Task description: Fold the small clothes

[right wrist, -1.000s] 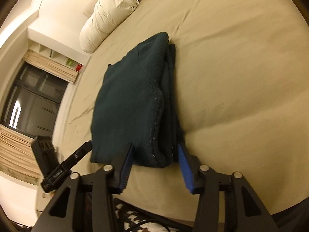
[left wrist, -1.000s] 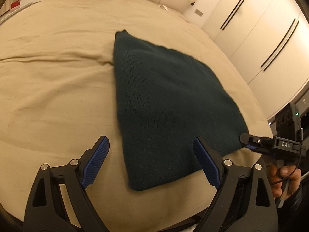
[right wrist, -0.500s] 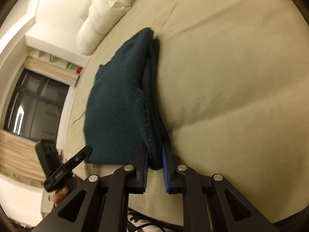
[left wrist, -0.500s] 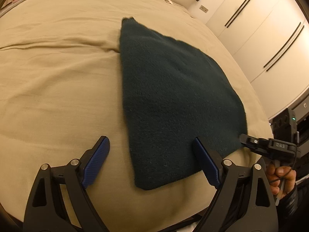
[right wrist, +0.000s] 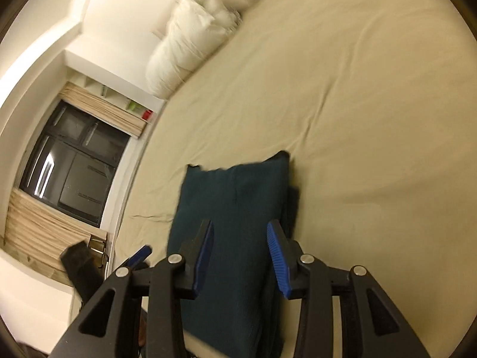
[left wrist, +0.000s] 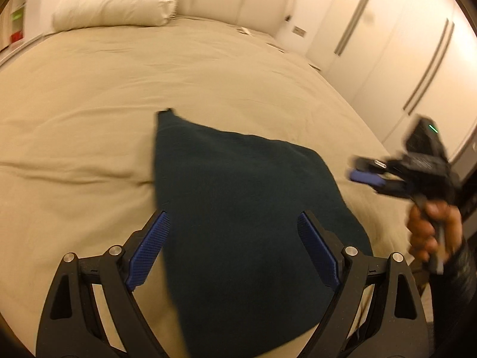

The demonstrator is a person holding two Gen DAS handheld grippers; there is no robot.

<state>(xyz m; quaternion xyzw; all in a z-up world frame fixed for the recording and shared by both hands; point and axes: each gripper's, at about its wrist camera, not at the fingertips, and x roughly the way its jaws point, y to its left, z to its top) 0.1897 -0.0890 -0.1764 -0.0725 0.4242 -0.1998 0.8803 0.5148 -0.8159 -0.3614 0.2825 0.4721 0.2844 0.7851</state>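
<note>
A dark green knitted garment (left wrist: pixel 244 197) lies folded flat on the beige bed (left wrist: pixel 89 104). My left gripper (left wrist: pixel 233 217) hovers over its near part, wide open with nothing gripped. The right gripper (left wrist: pixel 366 176), held by a hand, appears blurred off the garment's right edge, clear of the cloth. In the right wrist view the garment (right wrist: pixel 235 191) shows stacked layers along its right side. My right gripper (right wrist: pixel 241 226) hangs above its near end. Its jaws are opening and the pads press on nothing. The left gripper (right wrist: pixel 140 255) shows at the lower left.
A white pillow (left wrist: pixel 119 0) lies at the head of the bed against a padded headboard. White wardrobe doors (left wrist: pixel 402 59) line the right side. A dark window (right wrist: pixel 68 173) with blinds and a small shelf stands beyond the bed's far side.
The right gripper pinched the garment's near edge half a second ago, then let go and drew back and up. The left gripper also pulled back and rose, staying open.
</note>
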